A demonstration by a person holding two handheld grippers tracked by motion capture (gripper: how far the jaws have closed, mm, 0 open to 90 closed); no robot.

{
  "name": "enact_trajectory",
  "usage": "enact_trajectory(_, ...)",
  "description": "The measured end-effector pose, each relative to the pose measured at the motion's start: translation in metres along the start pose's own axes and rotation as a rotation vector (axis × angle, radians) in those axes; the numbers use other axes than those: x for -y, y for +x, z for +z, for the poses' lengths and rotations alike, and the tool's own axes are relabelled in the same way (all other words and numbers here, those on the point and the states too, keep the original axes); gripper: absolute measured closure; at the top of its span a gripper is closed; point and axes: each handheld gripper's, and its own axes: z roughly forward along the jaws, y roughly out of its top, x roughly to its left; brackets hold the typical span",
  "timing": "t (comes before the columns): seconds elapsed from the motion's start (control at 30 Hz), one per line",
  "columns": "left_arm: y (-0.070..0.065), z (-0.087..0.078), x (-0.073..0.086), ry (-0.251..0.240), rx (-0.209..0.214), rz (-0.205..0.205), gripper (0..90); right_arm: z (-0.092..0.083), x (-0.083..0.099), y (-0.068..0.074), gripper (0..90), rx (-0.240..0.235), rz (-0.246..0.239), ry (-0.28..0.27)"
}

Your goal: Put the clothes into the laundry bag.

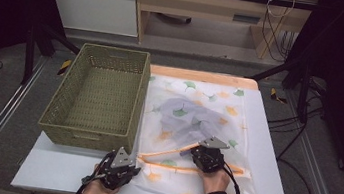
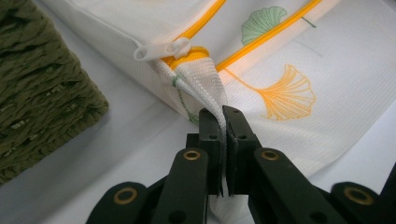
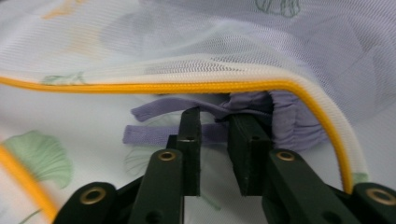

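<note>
The left gripper (image 2: pixel 223 116) was clenched on a folded corner tab of the mesh laundry bag (image 2: pixel 299 60), the white fabric pinched flat between both jaws; the lower part of the tab was hidden behind the jaws. Just beyond the jaw tips lay the white zipper pull (image 2: pixel 161 49) at the end of the orange zipper (image 2: pixel 261 39), and to the left of the jaws stood a corner of the woven basket (image 2: pixel 42 88), its top cut off by the frame edge. In the high view the left gripper (image 1: pixel 117 168) sat at the bag's near-left corner, close to the basket (image 1: pixel 97 92), with the hand beneath it largely cut off at the bottom edge. The right gripper (image 3: pixel 215 140) was released, jaws apart, reaching under the raised zipper edge (image 3: pixel 187 86) into the bag's opening; between and just ahead of the jaws lay a purple garment (image 3: pixel 289 123), its straps (image 3: pixel 154 133) extending left, touching neither pad as far as could be seen. The rest of the garment was blurred behind the translucent mesh, and its full shape could not be made out
</note>
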Motion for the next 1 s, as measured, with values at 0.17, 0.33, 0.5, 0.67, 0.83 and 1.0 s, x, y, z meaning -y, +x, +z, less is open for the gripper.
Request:
enact_trajectory(0.17, 0.0, 0.0, 0.0, -0.001, 0.001, -0.002, 85.7, -0.033, 0.0, 0.003, 65.1, -0.052, -0.009, -0.064)
enact_trajectory(0.33, 0.001, 0.0, 0.0, -0.001, 0.004, -0.005, 85.7, -0.07, 0.002, 0.002, 58.6, -0.057, -0.036, -0.127)
enact_trajectory(0.5, 0.001, 0.0, 0.001, -0.003, 0.007, -0.013, 85.7, -0.075, 0.007, -0.011, 49.9, -0.008, -0.013, -0.126)
enact_trajectory(0.67, 0.002, 0.0, 0.001, -0.002, 0.009, -0.012, 85.7, -0.054, 0.013, -0.014, 56.9, 0.056, -0.031, -0.046)
enact_trajectory(0.83, 0.001, 0.0, 0.0, -0.003, 0.01, -0.042, 85.7, -0.052, 0.015, -0.024, 85.1, 0.028, -0.001, -0.006)
enact_trajectory(1.0, 0.002, -0.005, 0.001, 0.006, 0.001, -0.068, 85.0, -0.068, 0.02, -0.025, 88.3, -0.031, -0.027, -0.003)
